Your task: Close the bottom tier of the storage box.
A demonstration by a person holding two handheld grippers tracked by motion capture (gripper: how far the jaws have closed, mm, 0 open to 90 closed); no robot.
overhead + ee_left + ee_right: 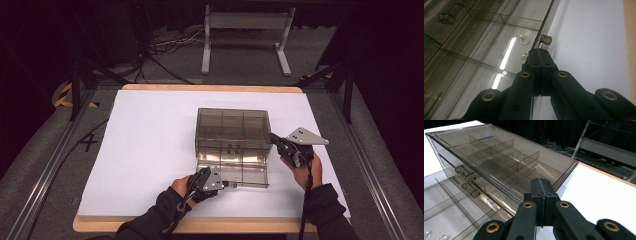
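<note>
Left gripper (539, 53), jaws pressed together at the open drawer's front edge (543, 29) by its knob (545, 39), should push squarely while the closed right gripper (541, 185) steadies the clear box (506, 160).

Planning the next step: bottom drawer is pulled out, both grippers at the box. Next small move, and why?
Probably push the drawer in with the left gripper: its shut jaws sit at the front knob, earrings already lie inside, and the right gripper braces the box.
</note>
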